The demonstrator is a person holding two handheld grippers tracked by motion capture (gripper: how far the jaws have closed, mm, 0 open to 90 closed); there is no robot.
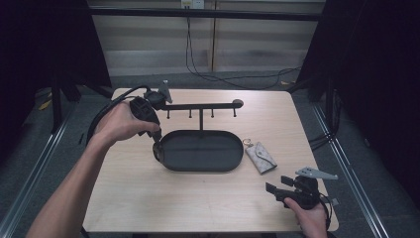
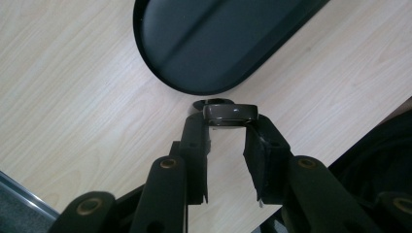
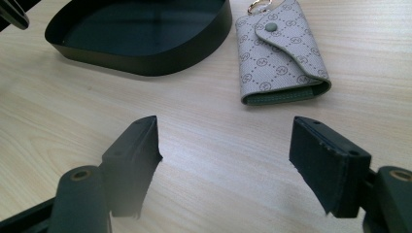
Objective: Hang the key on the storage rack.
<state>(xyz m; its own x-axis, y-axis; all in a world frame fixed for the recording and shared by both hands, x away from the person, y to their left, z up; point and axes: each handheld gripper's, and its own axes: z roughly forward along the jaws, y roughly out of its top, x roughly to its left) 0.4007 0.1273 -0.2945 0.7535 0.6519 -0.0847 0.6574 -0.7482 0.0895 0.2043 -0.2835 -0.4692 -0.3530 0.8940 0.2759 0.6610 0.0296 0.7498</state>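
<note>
A small dark ring [image 2: 230, 114] is sitting pinched between the tips of the left gripper [image 1: 157, 145], just outside the left end of the black oval tray [image 1: 171, 161], which is lying lengthwise across the middle of the tabletop [image 1: 148, 193]. The tray's hollow is lying just beyond the ring. The right gripper [image 3: 223, 160] is hovering wide apart near the front right corner, empty, with the patterned key pouch [image 3: 282, 58] ahead of it, nearer that hand.

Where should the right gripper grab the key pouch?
Take the pouch across its narrow width, over the snapped flap. It lies flat on the table, so come from above with the fingers straddling the long edges. The ring end lies close to the tray. The right gripper is already open.
</note>
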